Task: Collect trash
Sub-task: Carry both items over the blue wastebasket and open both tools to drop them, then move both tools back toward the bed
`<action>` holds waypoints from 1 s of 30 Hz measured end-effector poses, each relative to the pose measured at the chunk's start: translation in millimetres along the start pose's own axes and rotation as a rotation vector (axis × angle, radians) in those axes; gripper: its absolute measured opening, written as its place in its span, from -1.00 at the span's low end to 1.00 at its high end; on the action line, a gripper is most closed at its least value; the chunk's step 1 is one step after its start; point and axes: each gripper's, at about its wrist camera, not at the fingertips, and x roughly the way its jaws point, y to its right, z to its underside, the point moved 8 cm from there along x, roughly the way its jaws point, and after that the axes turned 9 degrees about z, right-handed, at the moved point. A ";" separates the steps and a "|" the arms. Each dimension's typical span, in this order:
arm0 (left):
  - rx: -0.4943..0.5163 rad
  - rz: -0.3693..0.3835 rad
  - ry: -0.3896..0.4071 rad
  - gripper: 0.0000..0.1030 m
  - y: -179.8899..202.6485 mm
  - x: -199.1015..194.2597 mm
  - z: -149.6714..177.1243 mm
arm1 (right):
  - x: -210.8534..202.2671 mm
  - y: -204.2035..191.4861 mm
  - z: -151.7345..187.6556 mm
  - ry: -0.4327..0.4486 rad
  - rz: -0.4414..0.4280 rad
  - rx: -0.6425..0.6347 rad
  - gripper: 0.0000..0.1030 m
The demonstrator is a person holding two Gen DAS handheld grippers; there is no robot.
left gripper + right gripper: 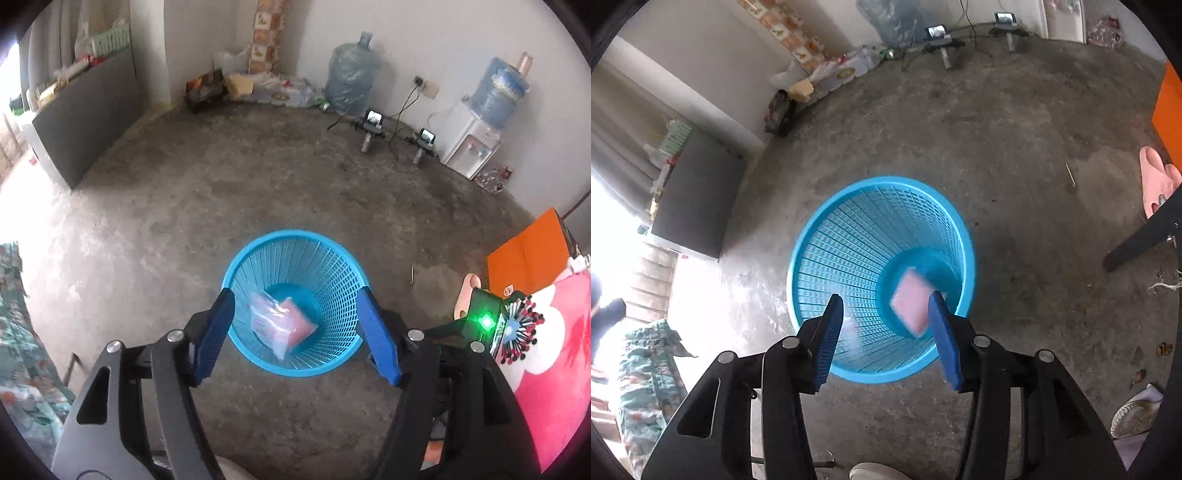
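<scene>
Concrete floor (258, 192) fills most of both views; edges are fisheye-warped and the window side is blown out, nothing readable there.

Blue mesh basket (295, 240) stands upright on the floor, directly below and ahead of both grippers. Its near rim is cut by the fingers in both views.

Left gripper (297, 334): jaws spread wide, nothing between the pads, released. Blue fingers (216, 336) frame the basket mouth from either side.

Right gripper (886, 336): jaws apart, pads pressing on nothing, released. Its body also shows at the right edge of the left view, green LED lit, mostly cropped.

Trash: pink packet in a clear plastic bag (275, 323) sits inside the basket, between the left fingers as seen from above but well below them, not touching. Motion-blurred; cannot tell if it rests on the bottom or is in the air.

From the right wrist, a pink flat piece (911, 304) is inside the basket, just beside the right-hand finger, partly hidden behind it. Blurred as well. A faint clear smear by the other finger, cannot identify.
</scene>
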 end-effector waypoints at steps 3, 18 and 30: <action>0.024 0.015 0.043 0.27 9.0 -27.7 -4.4 | -22.0 -6.3 5.9 0.035 -0.019 -0.019 -0.08; 0.127 0.089 0.116 0.64 32.1 -212.1 29.7 | -220.9 -100.3 47.8 0.364 -0.128 -0.265 0.87; -0.122 0.072 0.387 0.83 -62.9 -437.9 134.6 | -309.3 -135.5 93.1 0.558 0.011 -0.436 0.88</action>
